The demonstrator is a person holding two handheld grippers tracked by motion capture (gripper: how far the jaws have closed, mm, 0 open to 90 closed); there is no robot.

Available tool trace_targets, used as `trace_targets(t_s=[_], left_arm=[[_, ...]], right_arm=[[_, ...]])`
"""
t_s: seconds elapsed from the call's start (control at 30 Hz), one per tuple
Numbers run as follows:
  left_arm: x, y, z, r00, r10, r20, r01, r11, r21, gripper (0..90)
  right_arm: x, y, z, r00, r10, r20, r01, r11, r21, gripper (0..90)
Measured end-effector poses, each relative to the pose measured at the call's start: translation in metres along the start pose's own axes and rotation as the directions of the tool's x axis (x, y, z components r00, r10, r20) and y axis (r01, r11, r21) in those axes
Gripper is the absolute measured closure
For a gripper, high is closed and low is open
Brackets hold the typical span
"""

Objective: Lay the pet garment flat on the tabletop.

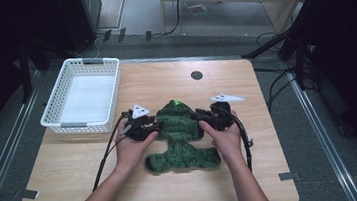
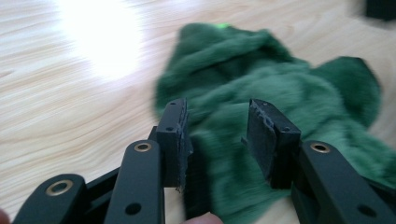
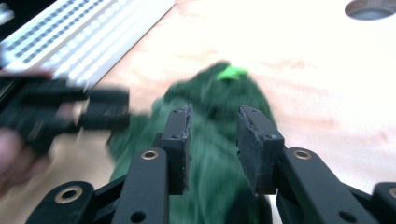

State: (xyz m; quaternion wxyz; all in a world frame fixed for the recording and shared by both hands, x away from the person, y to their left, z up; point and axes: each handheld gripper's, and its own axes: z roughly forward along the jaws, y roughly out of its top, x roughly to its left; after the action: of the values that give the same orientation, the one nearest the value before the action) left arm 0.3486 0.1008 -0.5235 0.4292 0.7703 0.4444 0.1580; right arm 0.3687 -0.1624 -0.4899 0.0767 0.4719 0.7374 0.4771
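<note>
Bare tabletop (image 1: 254,173) surrounds green garment (image 1: 179,130); basket (image 1: 82,93) sits far left.

- Your way left is blocked by the white basket (image 1: 81,95) at the far-left corner.
- Bare table (image 1: 255,183) lies right of the green garment (image 1: 180,135), and near you.

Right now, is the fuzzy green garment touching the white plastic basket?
Apart. In the high view, bare wooden table separates the fuzzy green garment from the white plastic basket.
</note>
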Motion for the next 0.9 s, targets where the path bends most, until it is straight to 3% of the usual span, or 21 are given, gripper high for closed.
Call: trace_targets(t_s=[0.1, 0.27, 0.37, 0.43, 0.53, 0.67, 0.8, 0.9], left_arm=[[-0.013, -0.001, 0.006, 0.9989, 0.043, 0.021, -0.043, 0.999, 0.013, 60.2], [-0.014, -0.007, 0.016, 0.9987, 0.028, 0.042, -0.03, 0.9983, 0.049, 62.8], [-0.015, -0.009, 0.016, 0.9978, 0.042, 0.052, -0.045, 0.9964, 0.072, 62.1], [-0.015, -0.009, 0.015, 0.9973, 0.043, 0.059, -0.047, 0.996, 0.076, 60.9], [-0.013, -0.011, 0.015, 0.9966, 0.051, 0.064, -0.058, 0.993, 0.103, 59.3], [-0.013, -0.013, 0.016, 0.9973, 0.039, 0.062, -0.045, 0.9934, 0.105, 58.0], [-0.014, -0.013, 0.017, 0.9984, 0.02, 0.054, -0.025, 0.9947, 0.1, 56.4], [-0.014, -0.014, 0.018, 0.9987, 0.018, 0.047, -0.022, 0.9948, 0.099, 55.9]], right_arm=[[0.001, 0.018, 0.025, 0.9989, 0.017, 0.045, -0.018, 1.0, 0.024, 70.0], [0.015, 0.041, 0.055, 0.9961, -0.023, 0.085, 0.023, 1.0, 0.004, 68.9], [0.015, 0.042, 0.078, 0.994, -0.026, 0.106, 0.019, 0.998, 0.065, 68.4], [0.01, 0.036, 0.095, 0.9911, -0.017, 0.132, -0.004, 0.988, 0.156, 68.1], [0.005, 0.026, 0.11, 0.9856, -0.006, 0.169, -0.033, 0.974, 0.226, 66.7], [0.005, 0.026, 0.118, 0.9795, -0.028, 0.199, -0.017, 0.976, 0.217, 67.3], [0.002, 0.029, 0.127, 0.9578, -0.095, 0.271, 0.045, 0.982, 0.182, 69.3], [-0.003, 0.035, 0.131, 0.9626, -0.065, 0.263, 0.017, 0.983, 0.181, 68.6]])
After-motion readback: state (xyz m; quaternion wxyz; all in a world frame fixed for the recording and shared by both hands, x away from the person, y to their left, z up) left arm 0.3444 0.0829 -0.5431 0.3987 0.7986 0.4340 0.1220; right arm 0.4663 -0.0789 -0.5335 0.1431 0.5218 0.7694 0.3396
